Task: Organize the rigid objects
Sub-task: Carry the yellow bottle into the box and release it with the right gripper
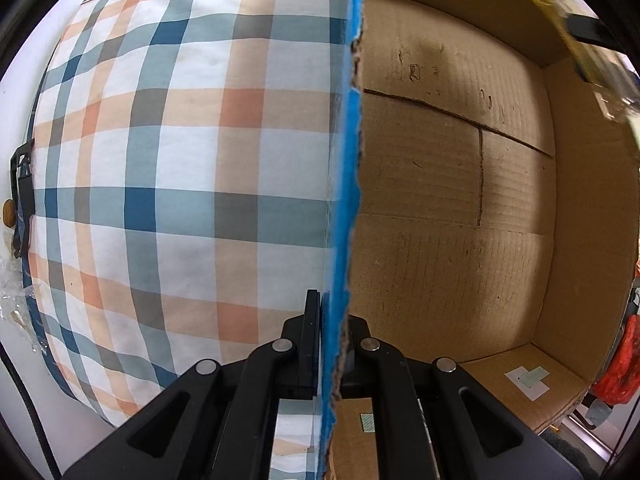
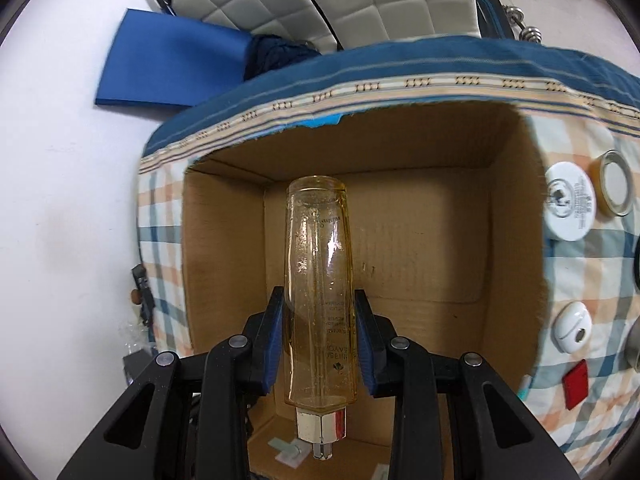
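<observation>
My left gripper (image 1: 326, 344) pinches the cardboard box (image 2: 400, 240) wall; my right gripper (image 2: 319, 344) clamps the amber bottle (image 2: 318, 280) above the opening (box looks empty). Next: lower, release.

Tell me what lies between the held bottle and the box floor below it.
Nothing: in the right wrist view the amber bottle in the right hand-held gripper hangs over a bare cardboard box floor.

place: home bedroom | cues: checked bedsheet (image 1: 180, 160); quilted headboard (image 2: 360, 4); dumbbell (image 2: 528, 30)
</observation>
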The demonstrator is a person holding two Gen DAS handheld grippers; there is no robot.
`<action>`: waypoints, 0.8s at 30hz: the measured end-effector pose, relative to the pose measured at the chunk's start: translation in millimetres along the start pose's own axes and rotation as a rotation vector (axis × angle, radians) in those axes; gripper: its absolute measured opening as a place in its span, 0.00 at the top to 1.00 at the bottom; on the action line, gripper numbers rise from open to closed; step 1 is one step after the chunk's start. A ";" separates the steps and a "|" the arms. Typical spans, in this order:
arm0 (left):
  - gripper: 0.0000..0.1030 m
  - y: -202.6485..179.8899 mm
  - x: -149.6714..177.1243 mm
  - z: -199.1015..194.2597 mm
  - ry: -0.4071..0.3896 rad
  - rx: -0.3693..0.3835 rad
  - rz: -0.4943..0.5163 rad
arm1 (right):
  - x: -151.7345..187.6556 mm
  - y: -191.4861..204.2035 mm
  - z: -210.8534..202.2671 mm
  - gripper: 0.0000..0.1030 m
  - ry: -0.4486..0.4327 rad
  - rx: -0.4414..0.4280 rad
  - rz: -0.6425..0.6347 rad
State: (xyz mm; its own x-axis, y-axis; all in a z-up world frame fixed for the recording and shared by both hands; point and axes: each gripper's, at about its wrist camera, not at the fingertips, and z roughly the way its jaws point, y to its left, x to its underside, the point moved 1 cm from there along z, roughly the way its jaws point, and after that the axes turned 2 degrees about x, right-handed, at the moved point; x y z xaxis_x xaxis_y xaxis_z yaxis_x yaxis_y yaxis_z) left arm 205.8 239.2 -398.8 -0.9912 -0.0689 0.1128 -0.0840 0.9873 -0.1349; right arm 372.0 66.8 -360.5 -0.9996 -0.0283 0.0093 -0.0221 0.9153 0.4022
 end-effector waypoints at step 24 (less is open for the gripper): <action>0.97 -12.6 2.9 1.6 0.000 -0.006 0.023 | -10.0 -2.4 36.4 0.22 0.031 0.078 0.038</action>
State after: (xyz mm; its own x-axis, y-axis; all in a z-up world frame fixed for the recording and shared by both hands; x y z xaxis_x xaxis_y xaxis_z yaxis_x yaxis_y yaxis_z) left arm 203.8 226.3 -398.3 -0.9929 -0.0460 0.1097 -0.0603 0.9895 -0.1312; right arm 381.3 79.5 -394.9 -0.9987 -0.0038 0.0517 0.0135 0.9443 0.3288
